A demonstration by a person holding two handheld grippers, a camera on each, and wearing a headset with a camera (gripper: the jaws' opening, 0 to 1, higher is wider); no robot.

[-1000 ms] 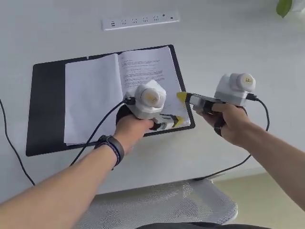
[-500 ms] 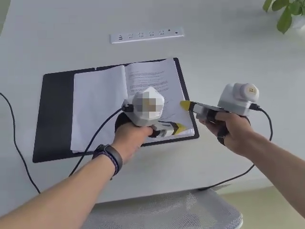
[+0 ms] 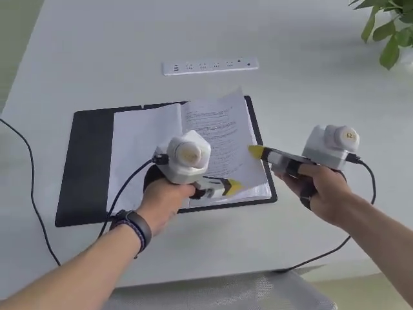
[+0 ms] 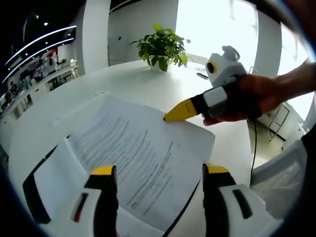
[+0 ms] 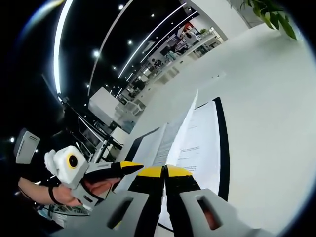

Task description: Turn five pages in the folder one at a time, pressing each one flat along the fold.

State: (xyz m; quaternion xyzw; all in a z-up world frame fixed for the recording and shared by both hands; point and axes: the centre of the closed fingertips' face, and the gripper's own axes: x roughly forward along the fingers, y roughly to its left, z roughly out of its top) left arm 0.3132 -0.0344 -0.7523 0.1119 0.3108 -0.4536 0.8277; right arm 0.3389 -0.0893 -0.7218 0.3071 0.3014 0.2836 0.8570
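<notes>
The black folder lies open on the white tabletop, with white sheets on both halves and its left cover bare along the outer side. The printed page on the folder's right half is lifted: its far corner curls up off the stack beneath.

The right gripper reaches in from the folder's right side, its yellow tips at the page's outer edge, about halfway along that edge. In the right gripper view its 2 jaws are pressed together with no more than a thin seam between them. The page stands edge-on straight above that seam and runs down into it, so the jaws appear to pinch the sheet's edge. The left gripper view shows the same yellow tip touching the page's right edge.

The left gripper is at the folder's near edge, toward the right corner. Its 2 jaws are spread wide and hold nothing. In the left gripper view the printed page lies between and ahead of them. Whether they touch the paper cannot be told.

A white power strip lies on the tabletop beyond the folder's far edge. A leafy plant stands well beyond its far right corner.
</notes>
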